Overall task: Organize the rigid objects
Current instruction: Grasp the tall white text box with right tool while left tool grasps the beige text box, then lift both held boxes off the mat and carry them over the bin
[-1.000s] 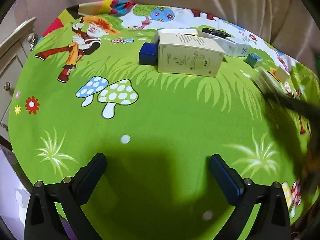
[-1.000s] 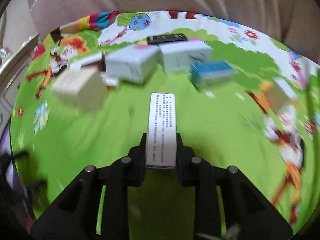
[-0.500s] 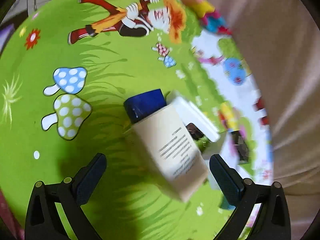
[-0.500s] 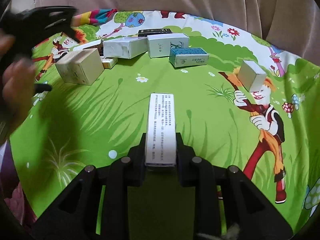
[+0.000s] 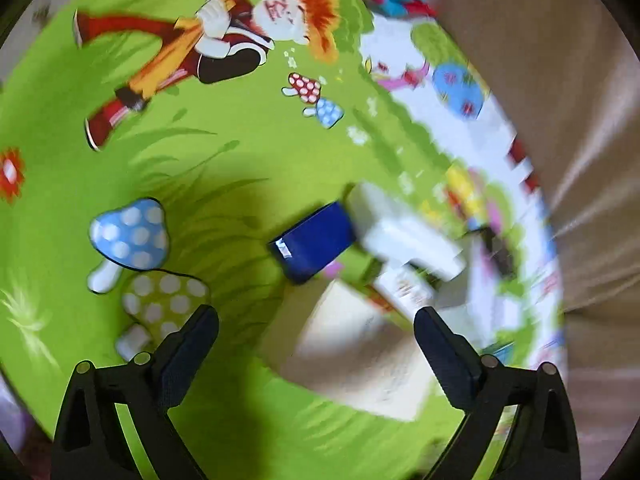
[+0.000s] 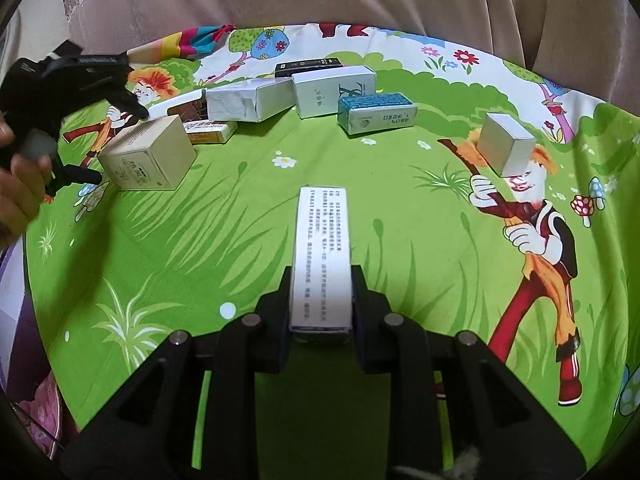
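A slim white printed carton (image 6: pixel 322 256) sits clamped lengthwise in the right gripper (image 6: pixel 320 300), above the smooth green cartoon-print cloth (image 6: pixel 224 240). At far left, a squat beige cardboard box (image 6: pixel 150 158) rests on the cloth; the left gripper (image 5: pixel 316 344) hovers over it, jaws wide and closing, pads clear. Beyond lie a blue box (image 5: pixel 314 240) and white rectangular cartons (image 6: pixel 250 100).

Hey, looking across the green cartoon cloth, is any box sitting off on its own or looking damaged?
Yes. A small grey box sits alone at the right of the cloth, away from the cluster at the back. In that cluster, the long white box shows a creased, dented end. Nothing looks spilled.
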Tool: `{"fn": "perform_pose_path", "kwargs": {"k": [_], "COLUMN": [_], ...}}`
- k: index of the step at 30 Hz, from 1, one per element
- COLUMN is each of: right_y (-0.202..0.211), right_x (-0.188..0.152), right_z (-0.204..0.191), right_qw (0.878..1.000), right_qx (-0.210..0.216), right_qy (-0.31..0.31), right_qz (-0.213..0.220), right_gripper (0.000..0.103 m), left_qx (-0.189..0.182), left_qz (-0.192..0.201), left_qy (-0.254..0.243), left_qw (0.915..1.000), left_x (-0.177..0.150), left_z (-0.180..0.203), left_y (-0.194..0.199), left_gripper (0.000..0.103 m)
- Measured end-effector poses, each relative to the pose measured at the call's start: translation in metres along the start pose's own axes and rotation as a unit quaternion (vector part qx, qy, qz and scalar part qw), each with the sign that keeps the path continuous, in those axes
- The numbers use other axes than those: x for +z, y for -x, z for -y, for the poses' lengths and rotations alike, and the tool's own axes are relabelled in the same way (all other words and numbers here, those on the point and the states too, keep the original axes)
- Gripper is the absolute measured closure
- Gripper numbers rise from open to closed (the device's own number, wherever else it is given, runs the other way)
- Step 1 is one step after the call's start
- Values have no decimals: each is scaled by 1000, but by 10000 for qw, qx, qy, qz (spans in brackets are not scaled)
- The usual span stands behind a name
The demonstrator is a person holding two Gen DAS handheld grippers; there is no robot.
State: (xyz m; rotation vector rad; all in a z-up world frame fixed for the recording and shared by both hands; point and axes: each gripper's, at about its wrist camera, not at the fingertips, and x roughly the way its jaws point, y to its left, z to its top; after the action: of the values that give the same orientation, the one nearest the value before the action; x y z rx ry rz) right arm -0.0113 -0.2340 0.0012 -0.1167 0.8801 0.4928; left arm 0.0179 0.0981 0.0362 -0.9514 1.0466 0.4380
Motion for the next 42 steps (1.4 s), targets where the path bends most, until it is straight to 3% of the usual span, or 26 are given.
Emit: {"fn": "perform_pose_path", "kwargs": {"k": [2,4,6,8,10,13,16,19,22,25,29,30,33,36,42], "right_y": [0,0,0,0,0,1,1,1,0,0,0,0,0,1,0], "right_x": [0,-1,-1,-1,0,0,0,-1,0,0,0,0,0,-1,0], "right_z": [-1,-3,-5,-5,-4,1,5,1,-4,-8,-8,-8,-9,-9,-8], "right_qw": [10000,10000,9999,9999,9999,10000,9998,10000,9999,9995,9995,9995,9994,9995,9995], "right_qx": [-17,-61,-121,-130,-84,52,156,61,-116,-238,-251,-260,-283,-255,-255], "right_qy": [5,40,92,98,56,-58,-148,-73,82,190,195,198,216,192,192], "right_qz": [0,-3,-10,-13,-8,6,19,11,-10,-25,-26,-27,-27,-26,-31], "right_gripper": [73,73,73,73,73,73,73,73,73,74,74,74,74,74,74], "left_qx": [223,626,930,757,891,1026,1186,1125,814,577,846,916,952,1298,1190], "left_qz": [124,344,-12,-585,-319,-184,295,746,492,418,120,355,535,630,686], "left_qy": [-25,-626,-1289,-1151,-1376,-2138,-3001,-3364,-3272,-2896,-2605,-2797,-2805,-2925,-3369], "left_qw": [9997,9955,9873,9887,9860,9713,9460,9320,9401,9545,9617,9551,9536,9453,9315], "left_x": [3,6,6,-1,-13,-41,-61,-75,-78,-72,-80,-85,-87,-79,-70], "left_z": [11,40,57,44,37,26,15,-4,-19,-32,-41,-39,-47,-54,-39], "left_y": [0,-9,-31,-48,-34,-19,5,38,44,32,9,13,18,13,10], "left_gripper": [4,3,3,5,5,5,5,3,0,0,0,0,0,0,0]}}
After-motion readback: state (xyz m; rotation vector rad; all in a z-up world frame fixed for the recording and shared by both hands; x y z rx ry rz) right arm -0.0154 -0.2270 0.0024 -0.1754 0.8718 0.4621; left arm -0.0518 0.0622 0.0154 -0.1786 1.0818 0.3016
